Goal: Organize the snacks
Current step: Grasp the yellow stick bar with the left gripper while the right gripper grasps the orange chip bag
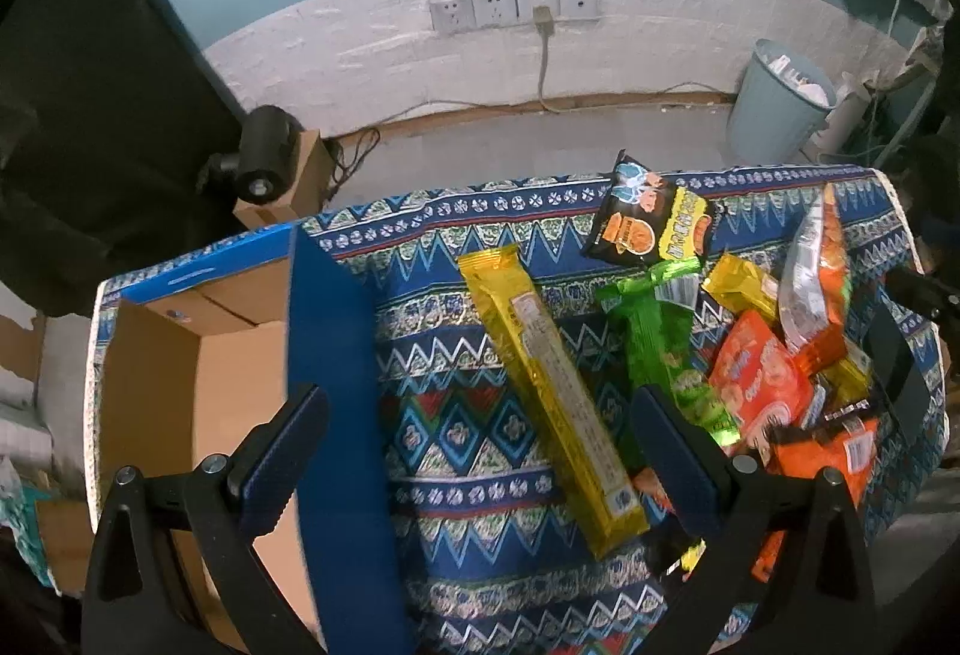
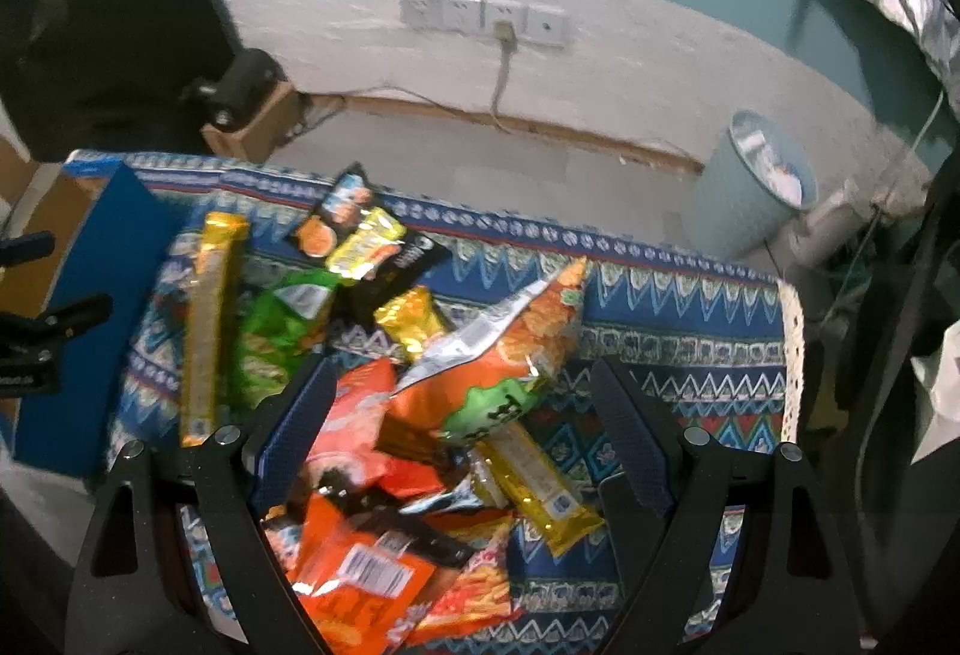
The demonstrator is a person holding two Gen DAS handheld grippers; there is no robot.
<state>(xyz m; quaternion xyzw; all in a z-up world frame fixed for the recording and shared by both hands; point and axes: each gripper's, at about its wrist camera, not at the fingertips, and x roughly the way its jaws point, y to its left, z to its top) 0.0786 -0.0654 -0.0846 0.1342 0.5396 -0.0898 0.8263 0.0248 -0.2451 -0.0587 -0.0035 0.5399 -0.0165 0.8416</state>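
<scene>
Lying in a loose heap on the patterned cloth (image 1: 468,451) that covers the desk, the snack packets look light, crinkly and slippery, their glossy film likely to slide between hard fingers and their contents likely to crush under a firm squeeze. The long yellow packet (image 1: 552,391) lies apart from the pile, just beside the open cardboard box (image 1: 180,415) at the cloth's left end; it seems stiffer and would probably be best pinched across its narrow middle. The puffed orange chip bag (image 2: 510,355) sits on top of the heap and is better taken by a sealed edge. The left gripper (image 1: 474,445) hovers spread wide and empty over the yellow packet, and the right gripper (image 2: 462,427) hangs equally wide and empty above the pile.
</scene>
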